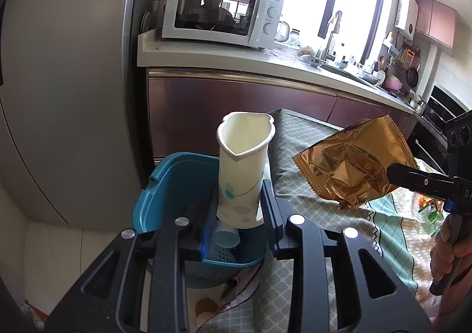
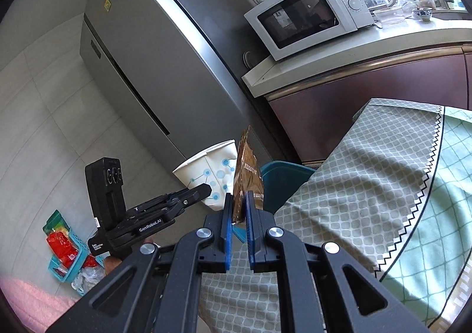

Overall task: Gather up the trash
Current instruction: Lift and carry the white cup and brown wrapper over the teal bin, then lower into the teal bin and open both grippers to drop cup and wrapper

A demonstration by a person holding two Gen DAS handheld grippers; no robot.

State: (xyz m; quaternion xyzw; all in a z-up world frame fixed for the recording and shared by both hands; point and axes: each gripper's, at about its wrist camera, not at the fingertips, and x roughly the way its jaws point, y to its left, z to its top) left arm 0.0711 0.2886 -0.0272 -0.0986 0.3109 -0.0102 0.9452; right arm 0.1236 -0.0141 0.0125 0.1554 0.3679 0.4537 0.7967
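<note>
My left gripper (image 1: 239, 209) is shut on a white paper cup (image 1: 242, 167) with blue dots, its rim crushed, and holds it above a blue bin (image 1: 174, 185) beside the table. A small light-blue cup (image 1: 226, 235) lies inside the bin. My right gripper (image 2: 238, 209) is shut on a gold foil snack wrapper (image 2: 247, 176), held over the table edge to the right of the bin. The wrapper (image 1: 354, 167) and right gripper (image 1: 395, 173) also show in the left wrist view. The paper cup (image 2: 206, 173), left gripper (image 2: 203, 190) and bin (image 2: 283, 182) show in the right wrist view.
A table with a green patterned cloth (image 1: 324, 203) stands right of the bin. A grey fridge (image 2: 147, 52) rises behind it. A counter (image 1: 236, 58) carries a white microwave (image 1: 221, 17). A small basket of packets (image 2: 63, 247) sits on the floor.
</note>
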